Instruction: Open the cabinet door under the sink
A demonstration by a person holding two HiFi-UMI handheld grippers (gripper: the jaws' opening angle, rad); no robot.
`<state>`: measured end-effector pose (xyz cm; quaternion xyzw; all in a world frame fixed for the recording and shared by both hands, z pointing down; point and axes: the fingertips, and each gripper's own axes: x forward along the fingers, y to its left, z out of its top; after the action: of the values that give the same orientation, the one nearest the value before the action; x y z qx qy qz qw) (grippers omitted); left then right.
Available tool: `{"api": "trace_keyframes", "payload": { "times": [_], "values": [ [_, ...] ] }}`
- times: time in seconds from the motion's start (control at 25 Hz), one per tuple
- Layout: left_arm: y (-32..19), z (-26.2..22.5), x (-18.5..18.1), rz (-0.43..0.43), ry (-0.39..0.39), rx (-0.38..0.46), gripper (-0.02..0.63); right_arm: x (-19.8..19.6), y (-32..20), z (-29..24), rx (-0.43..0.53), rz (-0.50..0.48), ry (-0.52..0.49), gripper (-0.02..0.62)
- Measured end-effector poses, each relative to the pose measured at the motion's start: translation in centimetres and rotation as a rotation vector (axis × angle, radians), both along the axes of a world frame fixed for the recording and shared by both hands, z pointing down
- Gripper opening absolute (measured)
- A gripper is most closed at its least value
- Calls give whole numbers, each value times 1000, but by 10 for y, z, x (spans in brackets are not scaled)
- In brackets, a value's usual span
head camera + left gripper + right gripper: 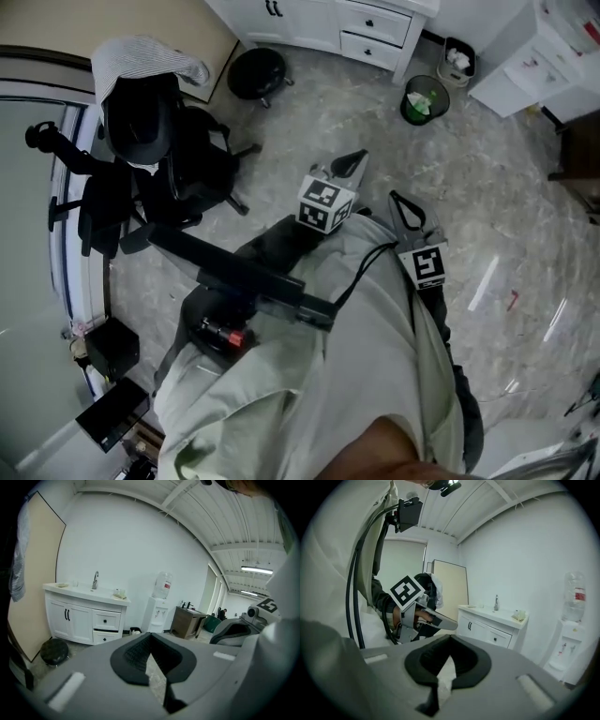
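The white vanity cabinet (84, 618) with a sink and faucet (95, 579) stands across the room. Its two doors (61, 619) under the sink are closed, with black handles side by side. In the head view the same cabinet (314, 23) lies at the top edge, well away from both grippers. My left gripper (352, 161) is held in front of the person's body, jaw tips together (150, 635) and nothing between them. Just right of it, my right gripper (403, 206) is also shut and empty (450, 637). The right gripper view shows the cabinet (490, 629) beyond the left gripper (433, 618).
A black office chair (155, 141) draped with a striped cloth stands at the left. A round black stool (258, 73) sits before the cabinet, beside a leaning beige panel (33, 573). A green-lined bin (425, 99), a water dispenser (159, 606) and a brown desk (187, 623) stand to the right.
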<state>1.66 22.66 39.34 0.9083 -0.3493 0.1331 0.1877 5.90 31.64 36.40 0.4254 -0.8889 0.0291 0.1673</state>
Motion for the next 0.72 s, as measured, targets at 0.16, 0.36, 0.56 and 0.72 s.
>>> {"api": "trace_keyframes", "payload": {
  "times": [0.16,0.36,0.56,0.72],
  "values": [
    [-1,3,-7,-12,0,-5,8,-12,3,7,2,-28,61,0],
    [3,5,-2,13,-1,-6,8,-9,5,16,-5,12,147,0],
    [3,6,-2,24,3,-10,8,3,5,9,14,91,125,0],
    [2,3,1,32,7,-6,8,14,1,2,33,133,101,0]
  ]
}}
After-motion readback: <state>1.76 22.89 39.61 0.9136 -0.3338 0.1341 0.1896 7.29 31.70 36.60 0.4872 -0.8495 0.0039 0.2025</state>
